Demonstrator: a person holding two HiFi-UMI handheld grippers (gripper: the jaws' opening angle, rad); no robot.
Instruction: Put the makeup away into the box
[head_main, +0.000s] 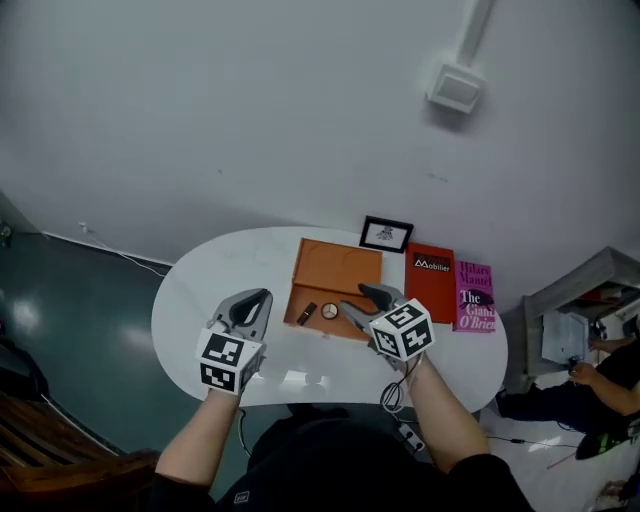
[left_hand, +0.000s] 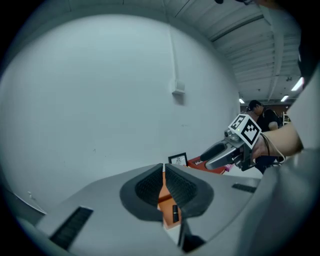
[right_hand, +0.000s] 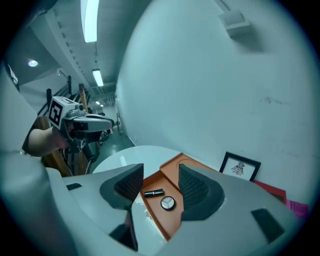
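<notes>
An open orange box (head_main: 340, 265) lies on the white oval table (head_main: 215, 285). In its near half lie a dark lipstick (head_main: 307, 313) and a round compact (head_main: 330, 311). The right gripper view shows the same lipstick (right_hand: 154, 192) and compact (right_hand: 168, 203) inside the box (right_hand: 172, 167). My left gripper (head_main: 255, 300) hovers left of the box, its jaws shut with nothing between them (left_hand: 164, 170). My right gripper (head_main: 360, 300) hangs over the box's near right corner. Its jaws (right_hand: 161, 180) stand open and empty, well above the makeup.
A small framed picture (head_main: 386, 234) stands behind the box. A red book (head_main: 430, 283) and a pink book (head_main: 474, 296) lie to the box's right. A person (head_main: 600, 385) sits at a desk off the table's right end.
</notes>
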